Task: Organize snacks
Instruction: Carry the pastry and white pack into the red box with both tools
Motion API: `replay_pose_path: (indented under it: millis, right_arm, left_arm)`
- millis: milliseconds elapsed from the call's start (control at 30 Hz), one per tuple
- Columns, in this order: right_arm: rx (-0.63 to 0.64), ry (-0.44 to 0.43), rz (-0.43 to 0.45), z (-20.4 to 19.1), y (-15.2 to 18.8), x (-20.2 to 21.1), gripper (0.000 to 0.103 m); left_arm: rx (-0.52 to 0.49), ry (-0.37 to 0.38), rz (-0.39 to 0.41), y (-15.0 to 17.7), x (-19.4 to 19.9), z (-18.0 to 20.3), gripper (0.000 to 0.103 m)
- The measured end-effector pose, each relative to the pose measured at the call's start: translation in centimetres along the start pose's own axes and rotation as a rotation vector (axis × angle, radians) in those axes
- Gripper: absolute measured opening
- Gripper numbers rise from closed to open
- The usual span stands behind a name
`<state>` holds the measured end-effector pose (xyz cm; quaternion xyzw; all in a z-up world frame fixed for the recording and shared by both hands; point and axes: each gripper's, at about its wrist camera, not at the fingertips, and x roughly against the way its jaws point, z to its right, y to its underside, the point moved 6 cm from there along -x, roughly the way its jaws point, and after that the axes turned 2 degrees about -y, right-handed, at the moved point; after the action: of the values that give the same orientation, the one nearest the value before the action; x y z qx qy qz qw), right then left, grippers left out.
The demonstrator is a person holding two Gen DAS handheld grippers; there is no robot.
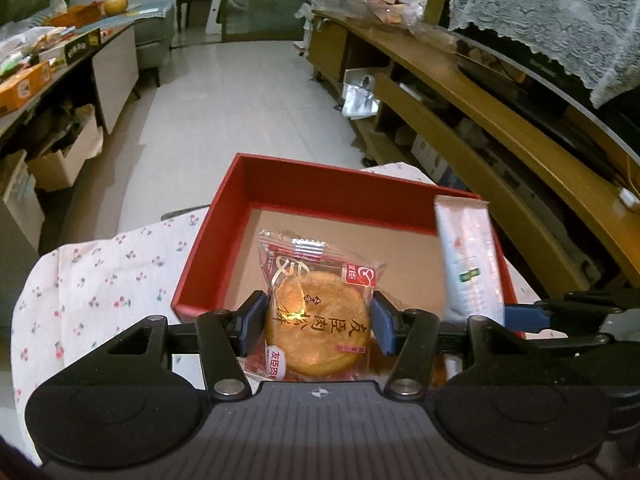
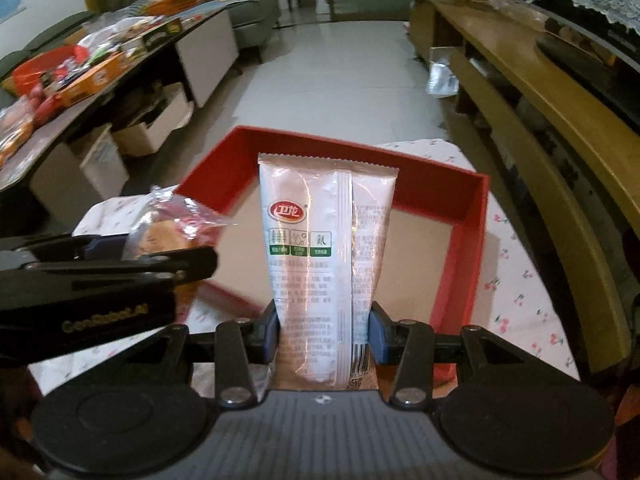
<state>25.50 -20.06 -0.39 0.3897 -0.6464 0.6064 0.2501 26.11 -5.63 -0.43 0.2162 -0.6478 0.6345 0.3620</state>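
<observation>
The left claw (image 1: 319,322) is clamped on a round pastry in a clear wrapper (image 1: 318,322), holding it over the near edge of an open red box (image 1: 224,216) that sits on a flowered cloth (image 1: 100,272). The right claw (image 2: 323,326) is clamped on a tall pale snack packet (image 2: 326,240), upright above the same box, just beside the pastry.

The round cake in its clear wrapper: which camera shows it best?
The left wrist view: the round cake faces the camera, print readable, between the left gripper pads. The right wrist view shows it only sideways and blurred.
</observation>
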Motion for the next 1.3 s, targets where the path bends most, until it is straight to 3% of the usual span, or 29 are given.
replay_pose_path:
  millis: [333,633,833,1300]
  right_arm:
    - [-0.018,0.060,-0.019,2.1,-2.9,-4.8,0.061]
    - [0.005,0.087,-0.072,2.2,-2.8,-9.3,0.061]
    - [0.014,0.089,-0.083,2.3,-2.8,-10.6,0.064]
    - [0.052,0.099,-0.142,1.3,-0.8,-10.0,0.069]
  left_arm:
    - [0.004,-0.033,-0.021,-1.1,-5.1,-0.3,0.062]
    - [0.021,-0.060,-0.090,0.1,-8.5,-1.7,0.062]
    - [-0.027,-0.094,-0.101,0.6,-8.7,-1.5,0.063]
    - [-0.020,-0.104,-0.175,2.7,-6.9,-1.4,0.063]
